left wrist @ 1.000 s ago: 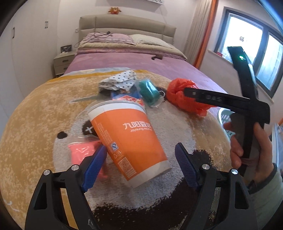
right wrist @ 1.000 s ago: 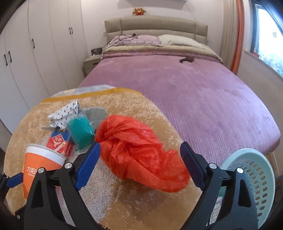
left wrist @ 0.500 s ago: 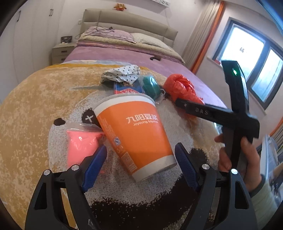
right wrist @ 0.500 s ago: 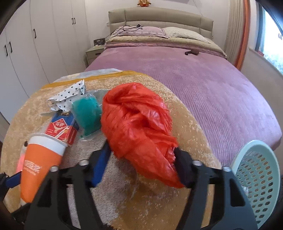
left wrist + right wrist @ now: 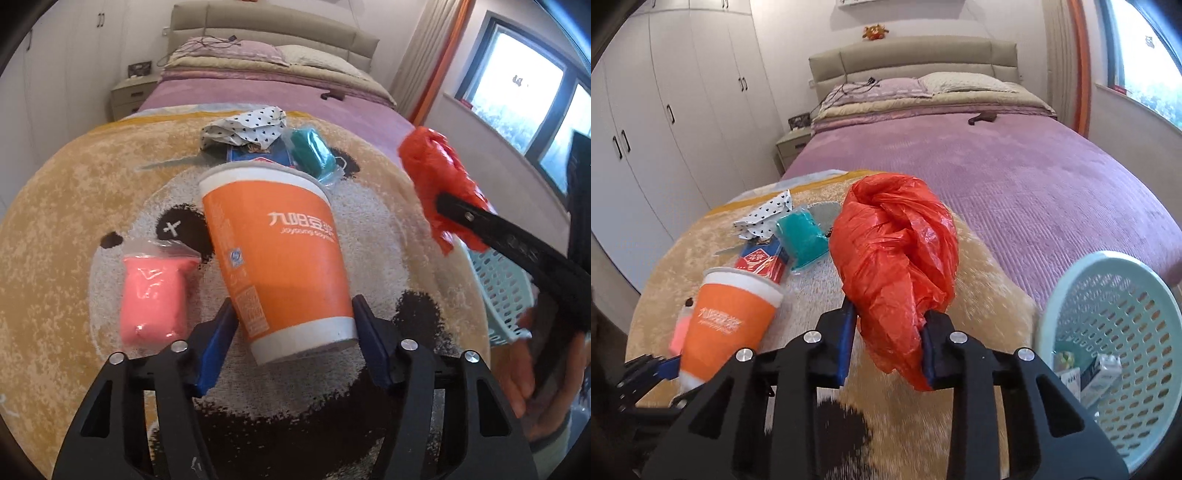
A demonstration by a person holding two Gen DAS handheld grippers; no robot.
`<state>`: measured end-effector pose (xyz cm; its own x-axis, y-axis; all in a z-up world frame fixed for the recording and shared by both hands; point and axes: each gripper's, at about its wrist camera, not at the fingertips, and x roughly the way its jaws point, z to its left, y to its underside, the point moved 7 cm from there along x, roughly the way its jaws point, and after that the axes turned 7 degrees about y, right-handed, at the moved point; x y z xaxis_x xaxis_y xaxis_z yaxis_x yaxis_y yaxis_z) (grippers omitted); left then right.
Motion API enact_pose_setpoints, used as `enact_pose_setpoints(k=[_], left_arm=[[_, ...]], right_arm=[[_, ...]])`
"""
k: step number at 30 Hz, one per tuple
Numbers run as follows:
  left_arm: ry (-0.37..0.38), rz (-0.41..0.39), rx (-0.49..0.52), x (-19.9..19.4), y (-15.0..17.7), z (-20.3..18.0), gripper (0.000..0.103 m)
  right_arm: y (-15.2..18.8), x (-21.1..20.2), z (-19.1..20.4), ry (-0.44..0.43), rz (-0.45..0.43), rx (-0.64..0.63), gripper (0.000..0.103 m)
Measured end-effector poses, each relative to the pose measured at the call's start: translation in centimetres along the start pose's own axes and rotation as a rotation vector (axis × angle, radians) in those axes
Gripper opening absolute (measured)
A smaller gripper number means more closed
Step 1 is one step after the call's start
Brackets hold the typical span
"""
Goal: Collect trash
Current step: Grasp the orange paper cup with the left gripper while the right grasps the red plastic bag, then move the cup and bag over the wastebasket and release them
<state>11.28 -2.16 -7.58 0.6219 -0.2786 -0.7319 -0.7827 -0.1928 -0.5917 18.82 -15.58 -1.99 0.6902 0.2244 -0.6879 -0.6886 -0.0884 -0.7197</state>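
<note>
My left gripper [image 5: 293, 339] is shut on the base of an orange paper cup [image 5: 280, 258], which lies tilted on the panda rug [image 5: 74, 221]. The cup also shows in the right wrist view [image 5: 727, 321]. My right gripper [image 5: 888, 347] is shut on a crumpled red plastic bag [image 5: 897, 258] and holds it above the rug; the bag shows at the right of the left wrist view [image 5: 439, 177]. A pale blue basket [image 5: 1115, 317] stands to the right with small cartons inside.
On the rug lie a pink packet [image 5: 153, 295], a teal packet [image 5: 312, 155], a red and blue carton [image 5: 762, 262] and polka-dot paper [image 5: 247, 129]. A purple bed [image 5: 997, 177] lies beyond, white wardrobes [image 5: 665, 129] to the left.
My right gripper closed on the red bag and lifted it off the rug toward the basket. My left gripper closed on the orange cup's base.
</note>
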Motion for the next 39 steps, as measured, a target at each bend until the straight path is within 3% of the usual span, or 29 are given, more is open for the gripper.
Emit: enact_pose_setpoints(k=[4,10,15,19,25,30,39], left_arm=[[0.038,-0.057,-0.013,-1.0,-0.2,-0.2,0.059],[0.045,-0.163,0.049,-3.4,-2.0,-2.9,0.059],[0.089,-0.218,0.160,-4.4,-4.4,-8.2,0.059],[0.169,-0.231,0.238,-3.4,-6.1,-13.9,0.059],[0.291,-0.151,0.312,1.1,-6.4,-20.8,0.059],[0.399,0.010,0.331,6.1,-5.4,-24.0,0.059],[0.400,0.110,0.371,11.9,-3.4,-26.2,0.062]], right_arm=[[0.6,-2.1,-0.8,0.043,-0.044,-0.001,0.026],[0.8,-5.5,-3.8,0.081,-0.104,0.060,0.026],[0.3,-7.9,-7.8,0.153,-0.145,0.118,0.026],[0.6,-8.8,-12.4,0.220,-0.138,0.193,0.026],[2.6,-8.0,-19.2,0.309,-0.058,0.309,0.026],[5.0,-5.2,-23.9,0.371,0.047,0.376,0.026],[7.5,-2.5,-25.5,0.365,0.159,0.435,0.031]])
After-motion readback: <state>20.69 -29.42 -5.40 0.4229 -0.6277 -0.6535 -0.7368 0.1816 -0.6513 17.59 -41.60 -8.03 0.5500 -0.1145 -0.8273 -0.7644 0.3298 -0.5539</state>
